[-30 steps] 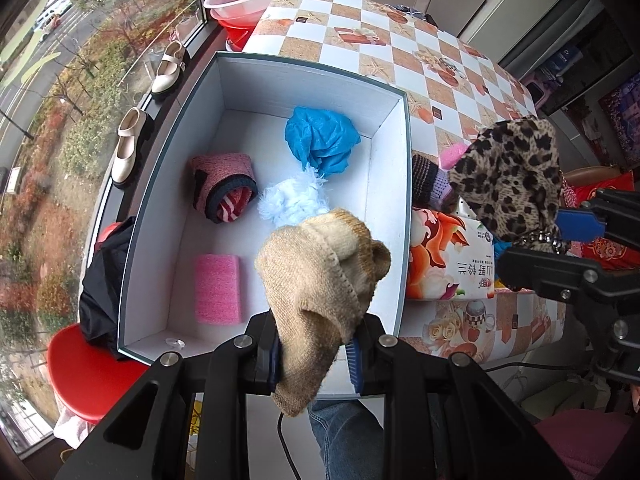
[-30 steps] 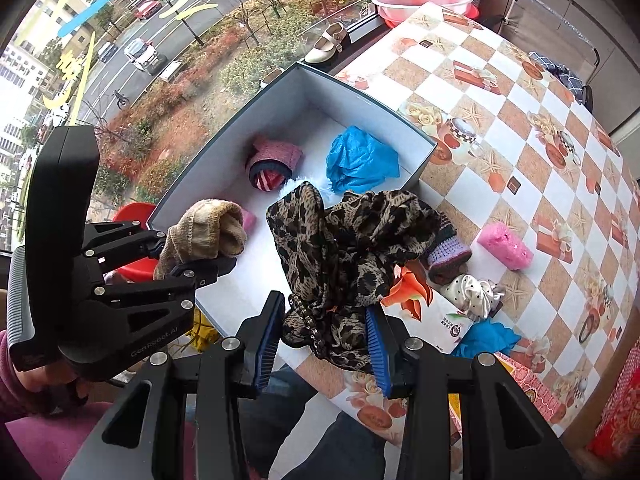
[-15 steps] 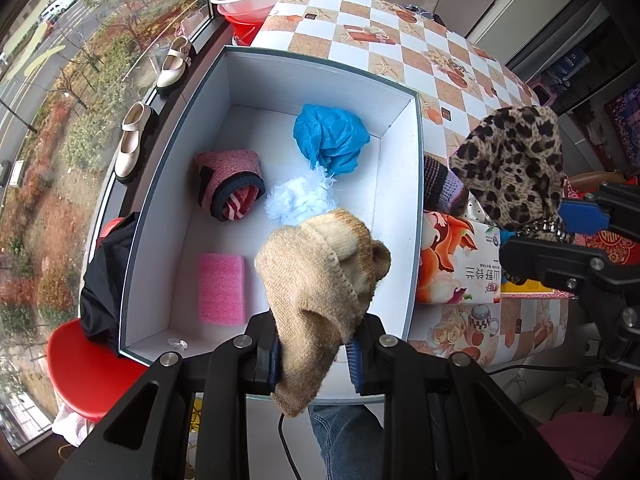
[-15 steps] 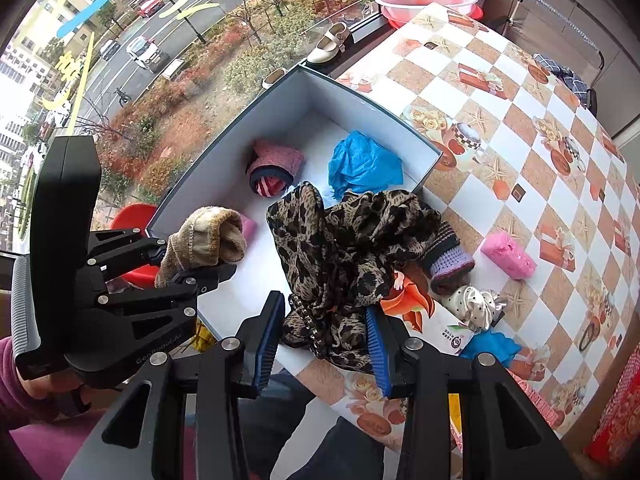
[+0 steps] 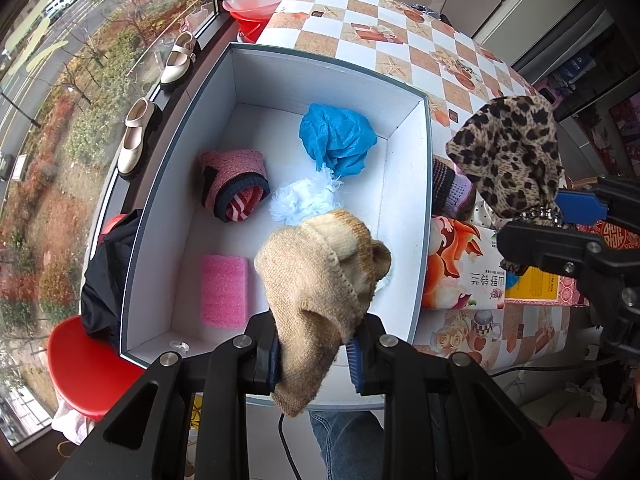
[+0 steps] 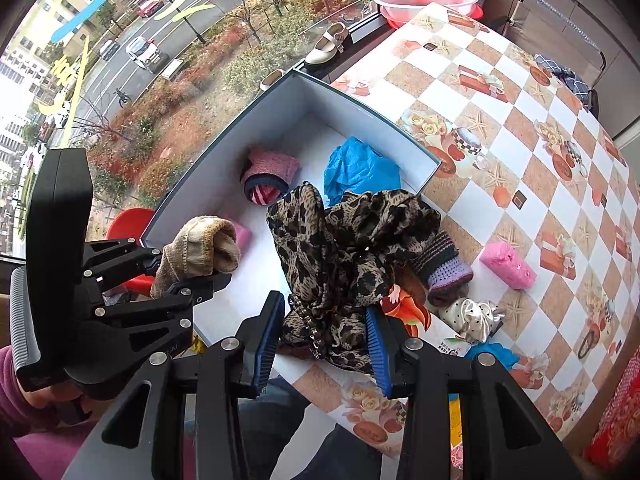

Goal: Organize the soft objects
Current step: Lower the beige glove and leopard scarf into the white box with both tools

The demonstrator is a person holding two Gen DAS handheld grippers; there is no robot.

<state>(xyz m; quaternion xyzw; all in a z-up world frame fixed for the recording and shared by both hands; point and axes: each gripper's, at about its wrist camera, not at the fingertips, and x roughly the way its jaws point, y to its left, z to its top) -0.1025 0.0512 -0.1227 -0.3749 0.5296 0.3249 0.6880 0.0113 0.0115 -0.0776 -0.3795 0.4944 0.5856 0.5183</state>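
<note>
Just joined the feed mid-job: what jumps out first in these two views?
Each tool is clamped on something soft: the left tool holds a tan knit sock above the white box, the right tool a leopard-print scarf over the box's table-side edge. A blue crumpled cloth lies inside the box.

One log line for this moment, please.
left tool: shut on tan sock | right tool: shut on leopard scarf | both over box
</note>
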